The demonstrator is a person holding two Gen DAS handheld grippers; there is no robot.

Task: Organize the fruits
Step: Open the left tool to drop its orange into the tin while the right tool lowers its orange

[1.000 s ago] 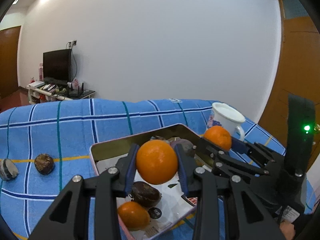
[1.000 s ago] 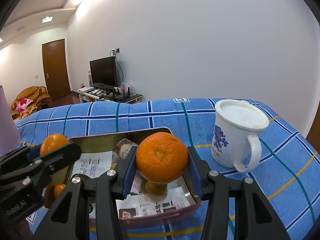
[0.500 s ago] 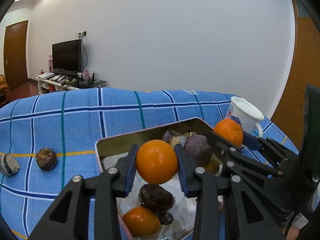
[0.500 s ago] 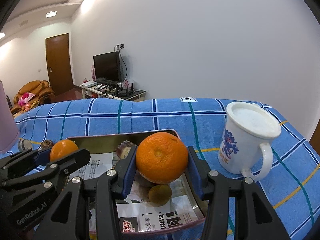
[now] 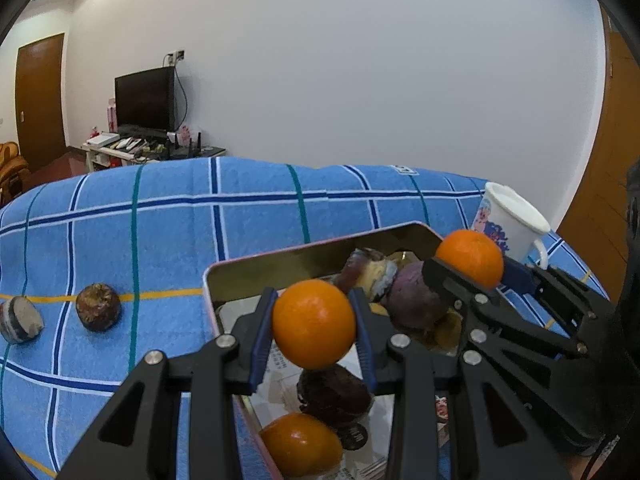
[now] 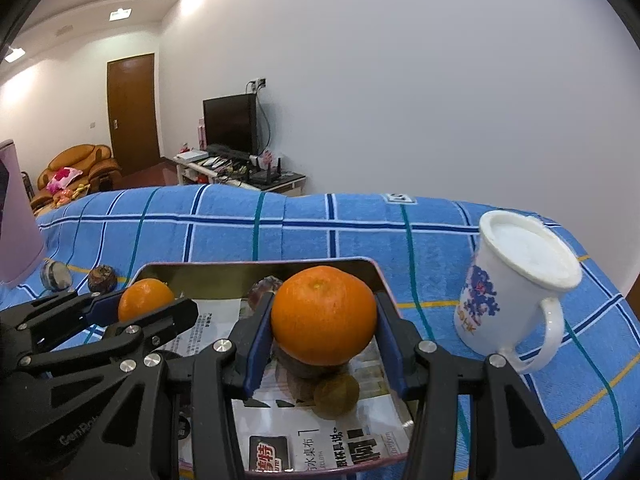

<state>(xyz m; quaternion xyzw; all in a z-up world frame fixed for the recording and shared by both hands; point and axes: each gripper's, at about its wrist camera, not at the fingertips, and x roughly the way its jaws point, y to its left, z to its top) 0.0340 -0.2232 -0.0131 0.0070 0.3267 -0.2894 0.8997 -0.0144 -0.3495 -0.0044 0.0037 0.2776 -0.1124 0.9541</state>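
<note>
My left gripper (image 5: 313,312) is shut on a small orange (image 5: 314,332) and holds it over the near-left part of an open metal tin (image 5: 280,258). My right gripper (image 6: 324,308) is shut on a bigger orange (image 6: 324,324) above the tin's far right part (image 6: 256,266). Each gripper shows in the other's view, the right one (image 5: 476,280) with its orange (image 5: 470,260) and the left one (image 6: 132,308) with its orange (image 6: 146,300). In the tin lie a dark fruit (image 5: 334,394), another orange (image 5: 300,444), a purple fruit (image 5: 414,300) and a greenish fruit (image 6: 336,394) on printed paper.
The tin sits on a blue checked cloth (image 5: 180,220). A dark brown fruit (image 5: 98,312) and a striped round piece (image 5: 20,320) lie on the cloth left of the tin. A white mug (image 6: 516,292) stands to the right. A pink object (image 6: 16,216) rises at the far left.
Both grippers have drifted a little across the tin with their oranges still clamped, and both views tip slightly lower. The fruits in the tin and on the cloth have stayed put.
</note>
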